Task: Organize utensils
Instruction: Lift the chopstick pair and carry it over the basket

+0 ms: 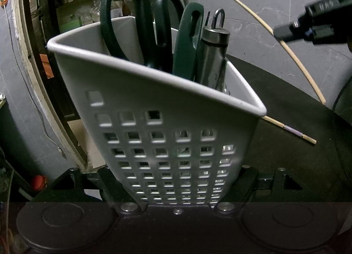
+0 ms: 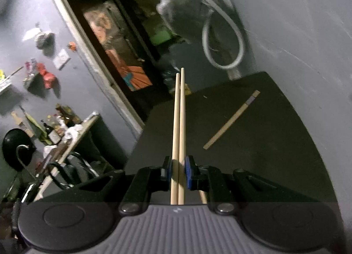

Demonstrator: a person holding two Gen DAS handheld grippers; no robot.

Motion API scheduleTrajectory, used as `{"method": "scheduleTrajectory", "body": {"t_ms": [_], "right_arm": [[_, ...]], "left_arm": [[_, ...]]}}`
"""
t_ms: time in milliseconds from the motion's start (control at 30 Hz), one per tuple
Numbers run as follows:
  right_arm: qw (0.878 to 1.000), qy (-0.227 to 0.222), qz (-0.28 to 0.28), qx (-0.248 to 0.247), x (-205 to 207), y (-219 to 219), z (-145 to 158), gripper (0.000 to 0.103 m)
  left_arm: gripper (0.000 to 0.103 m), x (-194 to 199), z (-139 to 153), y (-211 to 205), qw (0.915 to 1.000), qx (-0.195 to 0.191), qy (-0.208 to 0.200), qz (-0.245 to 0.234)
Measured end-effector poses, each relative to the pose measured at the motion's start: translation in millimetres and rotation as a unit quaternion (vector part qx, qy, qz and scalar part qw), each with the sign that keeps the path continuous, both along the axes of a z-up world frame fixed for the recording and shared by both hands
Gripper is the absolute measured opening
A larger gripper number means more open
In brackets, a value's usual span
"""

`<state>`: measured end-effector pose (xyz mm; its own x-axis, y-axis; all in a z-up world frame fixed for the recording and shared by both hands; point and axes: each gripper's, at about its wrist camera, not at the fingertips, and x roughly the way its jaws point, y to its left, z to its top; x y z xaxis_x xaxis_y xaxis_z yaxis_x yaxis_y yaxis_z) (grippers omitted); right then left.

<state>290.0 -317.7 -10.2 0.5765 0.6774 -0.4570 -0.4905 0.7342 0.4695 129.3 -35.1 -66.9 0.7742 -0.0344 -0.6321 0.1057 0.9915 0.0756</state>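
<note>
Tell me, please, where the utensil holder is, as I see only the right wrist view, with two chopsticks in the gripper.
Observer: The left gripper is clamped on the white perforated holder, with the black table behind it.
Operator: Thank you. What is already in it?
Observer: Green-handled scissors, another green-handled tool and a steel-handled one, all handles up. The holder's left corner looks free.
Operator: And the loose chopstick I see on the table?
Observer: The loose chopstick runs out of sight behind the holder's right corner.
</note>
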Motion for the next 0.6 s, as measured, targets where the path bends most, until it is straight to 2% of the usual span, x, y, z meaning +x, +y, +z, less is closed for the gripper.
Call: {"method": "scheduleTrajectory", "body": {"t_ms": [267, 600], "right_arm": [[0.997, -0.054, 0.055, -0.006, -17, 26, 41, 0.014], [0.981, -0.108, 0.144, -0.069, -52, 61, 81, 0.014]], "left_arm": [[0.078, 0, 0, 1, 1.0000, -0.002, -0.002, -0.002], [0.078, 3, -2, 3, 0.9999, 0.000, -0.010, -0.010]]}}
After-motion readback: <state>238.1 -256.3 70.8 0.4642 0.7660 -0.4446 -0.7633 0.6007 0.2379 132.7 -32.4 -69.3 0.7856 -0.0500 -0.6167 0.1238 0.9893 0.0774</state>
